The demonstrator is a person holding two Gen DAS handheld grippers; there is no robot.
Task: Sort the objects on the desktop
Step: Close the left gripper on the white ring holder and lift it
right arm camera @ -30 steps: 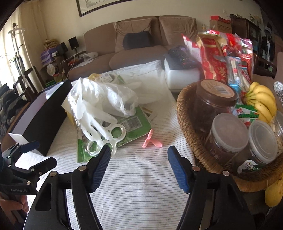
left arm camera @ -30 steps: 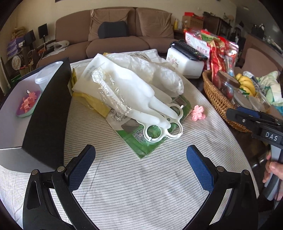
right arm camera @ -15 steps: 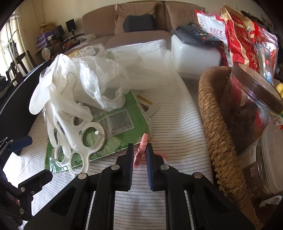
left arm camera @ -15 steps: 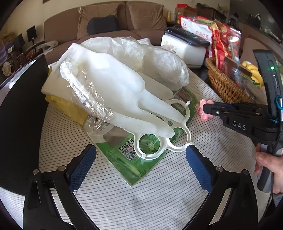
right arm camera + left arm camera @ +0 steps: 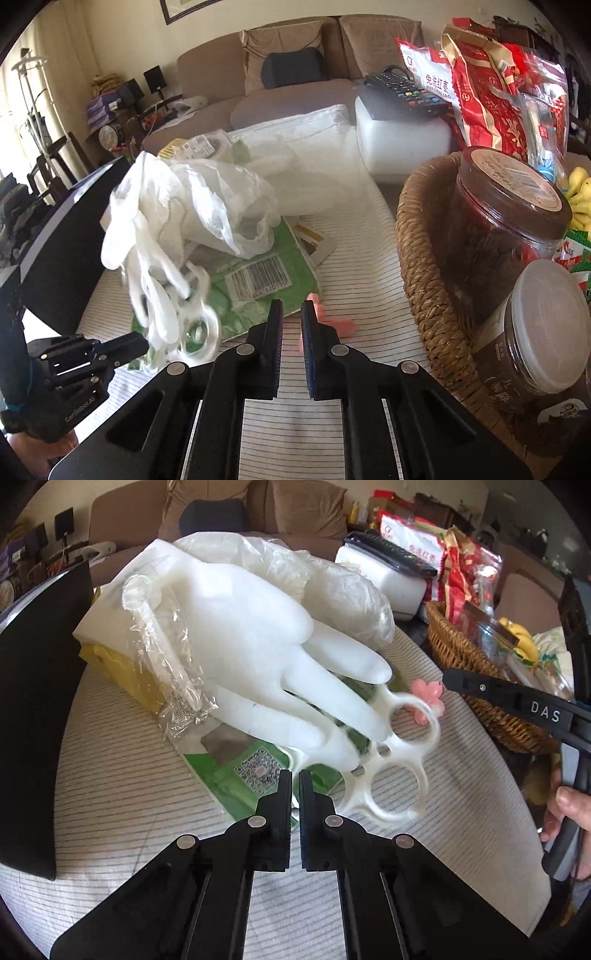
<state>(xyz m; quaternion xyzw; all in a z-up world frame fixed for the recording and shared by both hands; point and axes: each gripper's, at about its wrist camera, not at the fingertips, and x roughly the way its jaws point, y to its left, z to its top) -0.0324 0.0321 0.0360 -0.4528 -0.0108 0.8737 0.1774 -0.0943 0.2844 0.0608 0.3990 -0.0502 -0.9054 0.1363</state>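
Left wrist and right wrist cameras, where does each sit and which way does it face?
Left wrist: on the left gripper, facing the white glove; its own jaws, right gripper and right hand show.
Right wrist: on the right gripper, facing the sofa past the wicker basket; its jaws and the left gripper show.
Shared: white glove, pink clip.

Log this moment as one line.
left gripper: shut on white ring handle, glove lying over it | right gripper: shut on pink clip | sorting: underway

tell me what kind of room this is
Most likely a home living room: a brown sofa with cushions stands behind the cluttered table, a TV remote lies on a white box, and a wicker basket holds snack jars.
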